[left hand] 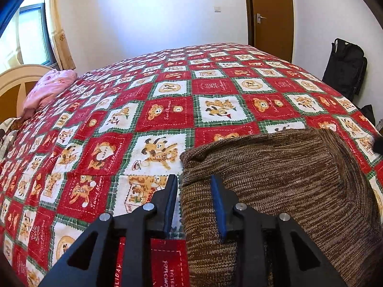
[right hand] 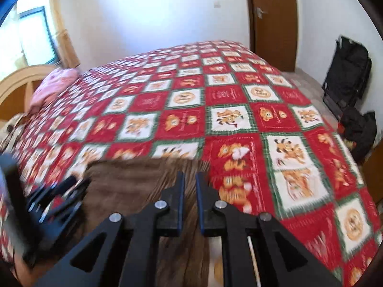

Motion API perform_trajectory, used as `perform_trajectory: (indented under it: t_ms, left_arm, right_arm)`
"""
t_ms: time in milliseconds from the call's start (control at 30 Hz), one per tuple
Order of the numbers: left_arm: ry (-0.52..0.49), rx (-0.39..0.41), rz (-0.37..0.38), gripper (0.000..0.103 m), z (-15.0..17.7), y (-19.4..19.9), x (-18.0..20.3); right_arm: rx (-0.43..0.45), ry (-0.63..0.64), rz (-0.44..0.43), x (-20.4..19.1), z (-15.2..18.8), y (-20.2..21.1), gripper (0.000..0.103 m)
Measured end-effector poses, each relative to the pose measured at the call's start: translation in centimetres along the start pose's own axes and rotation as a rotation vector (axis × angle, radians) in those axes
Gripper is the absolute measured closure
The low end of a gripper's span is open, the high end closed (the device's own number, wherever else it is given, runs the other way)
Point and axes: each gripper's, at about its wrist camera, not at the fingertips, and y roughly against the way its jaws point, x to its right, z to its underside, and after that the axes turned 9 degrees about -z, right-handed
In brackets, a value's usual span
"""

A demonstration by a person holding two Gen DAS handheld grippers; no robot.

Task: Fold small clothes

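- Two grippers are hovering low over a brown knit garment (left hand: 275, 179) lying on the red patchwork bedspread (left hand: 119, 124).
- Left gripper (left hand: 194, 186) is spread, straddling the garment's left edge.
- Right gripper (right hand: 190, 184) is nearly pressed together, pinching nothing visible.

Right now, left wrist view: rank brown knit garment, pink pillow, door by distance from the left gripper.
1. Brown knit garment: at the left gripper, its edge between the open fingers.
2. Pink pillow: far left, by the headboard.
3. Door: beyond the bed, upper right.
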Motion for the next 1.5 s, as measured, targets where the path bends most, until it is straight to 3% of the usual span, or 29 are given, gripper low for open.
perform_trajectory:
  t_ms: [133, 200, 267, 367, 400, 500, 633, 733, 800, 867, 900, 967, 1100, 1167, 1233, 1400, 1500]
  left_arm:
    - [-0.003, 0.002, -0.005, 0.072, 0.0, 0.0, 0.1]
    - [-0.008, 0.005, -0.010, 0.072, 0.0, 0.0, 0.2]
    - [-0.013, 0.007, -0.009, 0.072, 0.0, 0.0, 0.2]
    - [0.001, 0.000, 0.008, 0.072, 0.1, -0.1, 0.0]
    - [0.008, -0.002, 0.014, 0.072, 0.1, -0.1, -0.1]
    - [0.008, -0.002, 0.012, 0.072, 0.1, -0.1, -0.1]
    - [-0.015, 0.006, -0.013, 0.072, 0.1, 0.0, 0.3]
    - [-0.002, 0.001, 0.003, 0.072, 0.1, 0.0, 0.2]
    - [0.017, -0.006, 0.031, 0.072, 0.1, 0.0, -0.3]
    - [0.031, -0.014, 0.067, 0.071, 0.1, 0.0, -0.9]
    - [0.039, -0.021, 0.087, 0.069, 0.1, 0.2, -1.3]
    - [0.058, -0.047, 0.119, 0.054, 0.2, 0.5, -2.4]
    - [0.118, -0.130, 0.248, 0.052, 0.6, 1.4, -5.7]
    - [0.182, -0.169, 0.282, 0.052, 1.0, 1.9, -7.5]
    - [0.229, -0.190, 0.340, 0.052, 1.4, 2.6, -8.2]
    - [0.161, -0.220, 0.399, 0.052, 2.0, 3.5, -5.9]
    - [0.185, -0.272, 0.433, 0.052, 2.9, 2.9, -5.0]
  right_arm:
    - [-0.072, 0.037, -0.048, -1.6, 3.3, 2.2, 0.089]
    - [-0.146, -0.005, -0.091, -1.3, 5.0, 1.1, 0.089]
    - [-0.178, -0.016, -0.076, -0.8, 6.4, -0.1, 0.093]
    - [-0.151, -0.052, -0.067, 0.2, 6.8, 0.2, 0.094]
    - [-0.153, -0.075, -0.042, 0.6, 6.8, 0.6, 0.088]
    - [-0.148, -0.118, -0.029, 1.0, 7.9, 2.4, 0.087]
    - [-0.087, -0.102, -0.046, -0.4, 9.5, 5.8, 0.088]
    - [-0.089, -0.095, -0.107, -1.6, 10.1, 6.3, 0.087]
    - [-0.139, -0.067, -0.106, -2.3, 11.0, 5.5, 0.087]
    - [-0.196, -0.033, -0.048, -2.4, 12.0, 4.3, 0.094]
    - [-0.187, -0.030, -0.042, -2.3, 12.2, 4.3, 0.094]
    - [-0.177, -0.045, -0.047, -1.9, 12.5, 4.9, 0.094]
    - [-0.203, -0.048, -0.050, -1.7, 12.8, 5.6, 0.093]
    - [-0.203, -0.051, -0.061, -1.7, 12.3, 6.3, 0.086]
    - [-0.169, -0.058, -0.108, -1.8, 11.8, 7.3, 0.086]
    - [-0.071, -0.129, -0.101, -1.2, 9.3, 7.4, 0.059]
    - [-0.062, -0.160, -0.099, -1.3, 8.8, 6.8, 0.059]
